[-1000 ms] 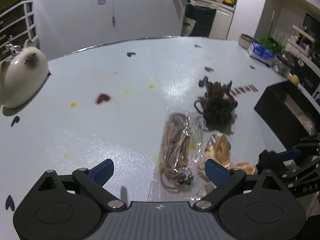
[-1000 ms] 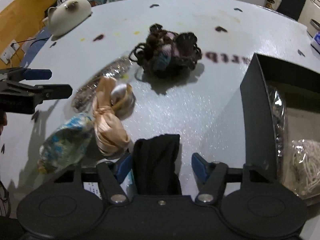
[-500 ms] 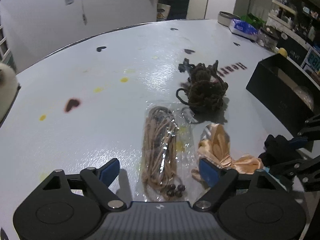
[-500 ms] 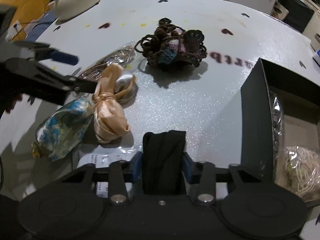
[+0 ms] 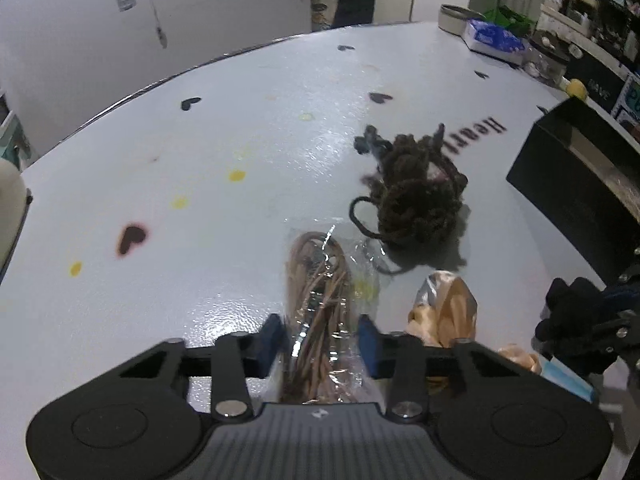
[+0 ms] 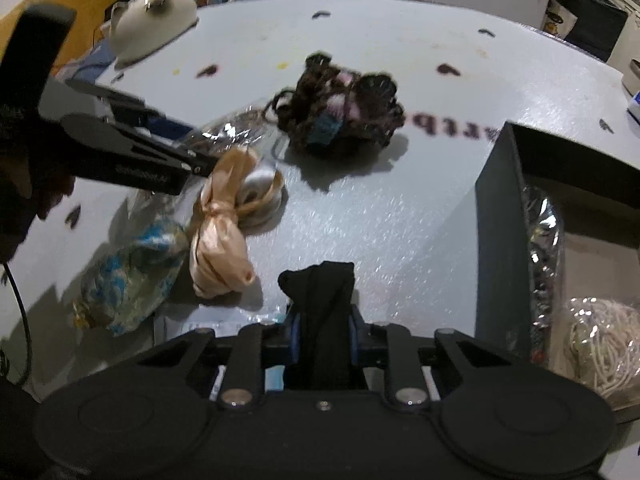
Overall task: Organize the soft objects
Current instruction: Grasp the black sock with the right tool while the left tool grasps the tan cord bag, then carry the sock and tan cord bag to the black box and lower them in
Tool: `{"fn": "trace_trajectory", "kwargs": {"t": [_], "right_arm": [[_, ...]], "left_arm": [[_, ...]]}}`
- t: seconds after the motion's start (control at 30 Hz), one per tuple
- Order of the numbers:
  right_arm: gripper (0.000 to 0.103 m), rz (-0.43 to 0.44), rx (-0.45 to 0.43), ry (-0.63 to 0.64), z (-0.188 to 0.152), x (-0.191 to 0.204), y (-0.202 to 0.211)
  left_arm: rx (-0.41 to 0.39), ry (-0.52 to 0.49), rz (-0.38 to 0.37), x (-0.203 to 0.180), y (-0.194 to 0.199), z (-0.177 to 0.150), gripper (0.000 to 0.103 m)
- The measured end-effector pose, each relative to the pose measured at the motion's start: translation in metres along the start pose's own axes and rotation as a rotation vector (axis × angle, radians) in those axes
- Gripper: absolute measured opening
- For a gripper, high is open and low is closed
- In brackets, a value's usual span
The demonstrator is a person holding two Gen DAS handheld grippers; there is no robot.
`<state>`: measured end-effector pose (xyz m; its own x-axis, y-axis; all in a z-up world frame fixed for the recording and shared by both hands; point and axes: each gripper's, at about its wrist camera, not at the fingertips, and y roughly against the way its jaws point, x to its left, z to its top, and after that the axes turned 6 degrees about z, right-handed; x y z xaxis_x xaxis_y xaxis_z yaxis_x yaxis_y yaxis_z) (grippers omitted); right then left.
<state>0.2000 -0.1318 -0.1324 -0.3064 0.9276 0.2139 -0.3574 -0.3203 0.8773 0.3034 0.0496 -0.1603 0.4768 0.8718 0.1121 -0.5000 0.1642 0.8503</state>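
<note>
right gripper (image 6: pixel 323 334) pinches a black fabric piece (image 6: pixel 326 300) lifted off the table; the black box (image 6: pixel 502 216) lies at 2 o'clock from it, nearer this arm. left gripper (image 5: pixel 322 340) is pressed onto the bagged tan cord (image 5: pixel 320 304), long axis running 12 to 6 between the fingers.
</note>
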Motion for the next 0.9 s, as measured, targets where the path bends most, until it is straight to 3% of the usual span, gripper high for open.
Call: {"fn": "trace_trajectory", "kwargs": {"t": [0.47,0.73,0.9], "right_arm": [[0.023,0.047,-0.115,-0.019,0.004,-0.008,0.035],[0.023,0.095,-0.231,-0.056,-0.001,-0.018,0.074],[0.023,0.108,-0.297,-0.072,-0.006,-0.032,0.105]], "left_arm": [[-0.093,0.231,0.037,0.007,0.051,-0.016,0.032],[-0.211,0.284,0.028,-0.007,0.107,-0.014,0.032],[-0.291,0.241,-0.006,-0.029,0.131,0.004,0.032]]}}
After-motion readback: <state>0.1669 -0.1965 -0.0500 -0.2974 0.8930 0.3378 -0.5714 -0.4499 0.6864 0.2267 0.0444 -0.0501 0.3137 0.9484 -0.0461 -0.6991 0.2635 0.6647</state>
